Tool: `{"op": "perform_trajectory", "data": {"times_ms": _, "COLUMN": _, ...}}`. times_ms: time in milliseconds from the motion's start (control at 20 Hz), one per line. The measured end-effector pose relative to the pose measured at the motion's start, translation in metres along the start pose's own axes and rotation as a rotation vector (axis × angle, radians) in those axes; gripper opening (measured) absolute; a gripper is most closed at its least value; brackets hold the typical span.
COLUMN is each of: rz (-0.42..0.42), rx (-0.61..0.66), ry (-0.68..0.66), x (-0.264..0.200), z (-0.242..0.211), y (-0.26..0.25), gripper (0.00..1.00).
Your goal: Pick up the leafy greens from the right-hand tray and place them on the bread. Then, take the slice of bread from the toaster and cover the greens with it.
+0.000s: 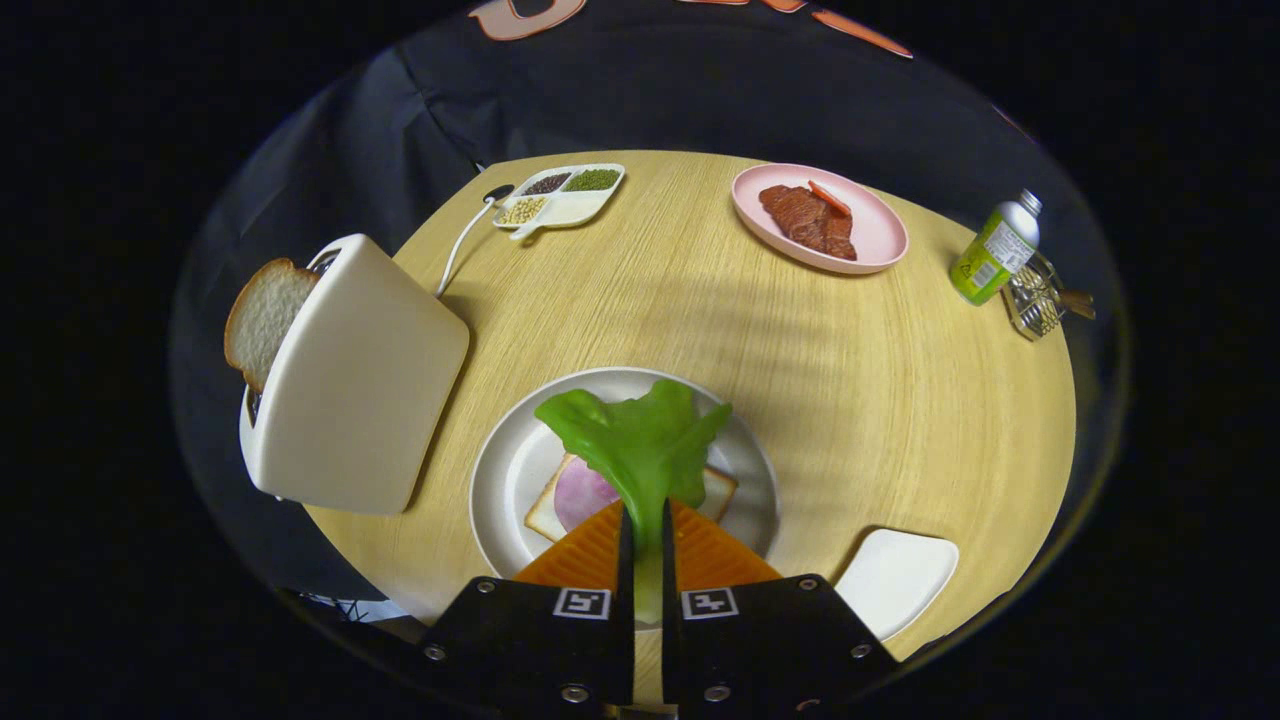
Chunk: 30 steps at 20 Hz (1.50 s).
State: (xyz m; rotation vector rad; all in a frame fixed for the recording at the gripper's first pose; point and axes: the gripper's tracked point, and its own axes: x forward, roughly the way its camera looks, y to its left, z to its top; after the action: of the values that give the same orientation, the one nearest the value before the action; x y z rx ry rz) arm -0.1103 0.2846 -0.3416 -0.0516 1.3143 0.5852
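Gripper [646,535] clamped on greens [640,440] stem, lower centre, both fingers pressed on it. Leaf fanned out just above bread [722,490] with ham [585,495] on white plate [500,470], centre frame. Toaster [350,385] at left, slice [262,320] sticking out of slot. Empty white tray [900,575] lower right. Pink plate [880,235] with meat [805,220] upper right; bottle [992,255] far right; divided dish [565,195] top centre. Wooden table [900,400].
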Motion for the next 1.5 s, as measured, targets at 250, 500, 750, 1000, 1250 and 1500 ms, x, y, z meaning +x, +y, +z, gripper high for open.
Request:
{"op": "perform_trajectory", "data": {"times_ms": 250, "rz": 0.022, "rx": -0.002, "ry": 0.044, "x": 0.010, "z": -0.006, "y": 0.021, "gripper": 0.27}}
{"op": "perform_trajectory", "data": {"times_ms": 500, "rz": -0.003, "rx": -0.023, "ry": 0.006, "x": 0.002, "z": 0.002, "y": 0.024, "gripper": 0.51}}
{"op": "perform_trajectory", "data": {"times_ms": 750, "rz": 0.018, "rx": 0.017, "ry": -0.080, "x": -0.037, "z": 0.033, "y": 0.039, "gripper": 0.58}}
{"op": "perform_trajectory", "data": {"times_ms": 1000, "rz": 0.050, "rx": 0.012, "ry": -0.168, "x": -0.089, "z": 0.078, "y": 0.075, "gripper": 0.75}}
{"op": "perform_trajectory", "data": {"times_ms": 1250, "rz": 0.060, "rx": -0.033, "ry": -0.182, "x": -0.120, "z": 0.108, "y": 0.121, "gripper": 0.83}}
{"op": "perform_trajectory", "data": {"times_ms": 1500, "rz": 0.078, "rx": -0.091, "ry": -0.153, "x": -0.126, "z": 0.126, "y": 0.175, "gripper": 0.85}}
